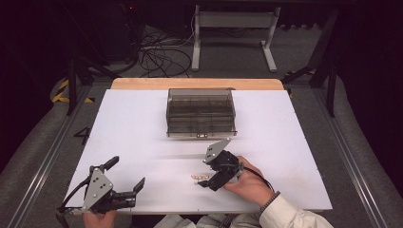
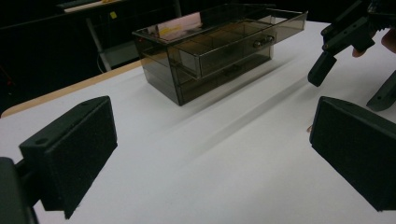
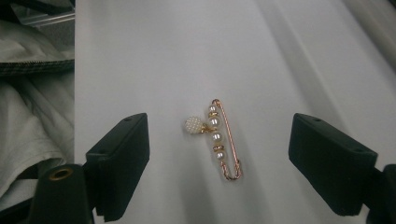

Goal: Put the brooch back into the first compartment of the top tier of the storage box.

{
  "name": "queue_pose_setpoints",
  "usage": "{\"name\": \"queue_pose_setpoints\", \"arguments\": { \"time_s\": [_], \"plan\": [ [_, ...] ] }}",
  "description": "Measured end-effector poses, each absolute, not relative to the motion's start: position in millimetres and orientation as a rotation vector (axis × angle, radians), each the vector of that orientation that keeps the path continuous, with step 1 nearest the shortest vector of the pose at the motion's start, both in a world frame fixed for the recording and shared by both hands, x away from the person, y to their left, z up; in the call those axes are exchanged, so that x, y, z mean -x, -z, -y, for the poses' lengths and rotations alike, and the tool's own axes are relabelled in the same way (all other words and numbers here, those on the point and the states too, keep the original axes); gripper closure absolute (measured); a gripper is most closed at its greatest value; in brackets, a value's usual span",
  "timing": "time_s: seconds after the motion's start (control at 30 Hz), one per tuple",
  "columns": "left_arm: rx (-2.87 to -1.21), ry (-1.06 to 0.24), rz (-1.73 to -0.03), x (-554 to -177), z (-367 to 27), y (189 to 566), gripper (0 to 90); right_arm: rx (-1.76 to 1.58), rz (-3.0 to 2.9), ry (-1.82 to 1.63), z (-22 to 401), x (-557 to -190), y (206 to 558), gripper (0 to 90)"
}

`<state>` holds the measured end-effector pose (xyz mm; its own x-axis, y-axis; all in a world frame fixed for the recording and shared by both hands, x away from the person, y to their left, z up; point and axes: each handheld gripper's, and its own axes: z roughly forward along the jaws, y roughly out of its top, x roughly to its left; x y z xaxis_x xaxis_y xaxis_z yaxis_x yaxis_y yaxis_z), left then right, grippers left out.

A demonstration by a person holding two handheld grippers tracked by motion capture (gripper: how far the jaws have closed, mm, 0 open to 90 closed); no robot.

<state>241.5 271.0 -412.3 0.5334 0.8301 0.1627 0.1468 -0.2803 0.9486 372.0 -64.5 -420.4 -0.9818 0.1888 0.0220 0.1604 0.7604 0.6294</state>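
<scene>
Positioning my right gripper (image 3: 218, 156), jaws spread, astride the gold pearl-beaded safety-pin brooch (image 3: 219, 139); next I lower, then pinch.

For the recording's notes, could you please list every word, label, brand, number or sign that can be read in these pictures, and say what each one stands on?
No text can be read anywhere.
Smoked drawer box: a small pale spot on its front edge, too small to tell whether it is writing.
Pearl brooch pin: no marking.
Right hand-held gripper and left hand-held gripper: plain black pads, no lettering.
White table top: no print.
</scene>
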Motion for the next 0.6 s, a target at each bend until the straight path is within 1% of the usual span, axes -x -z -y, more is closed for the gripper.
{"name": "queue_pose_setpoints", "arguments": {
  "time_s": [0.2, 0.6],
  "plan": [
    [-1.749, -0.836, -0.818, -242, -271, 412, 1.4, -0.261, -2.94, -0.968, 58, -373, 426, 24.5],
    [-1.752, -0.833, -0.822, -242, -271, 412, 1.4, -0.225, -2.987, -0.897, 46, -373, 434, 26.9]
  ]
}}
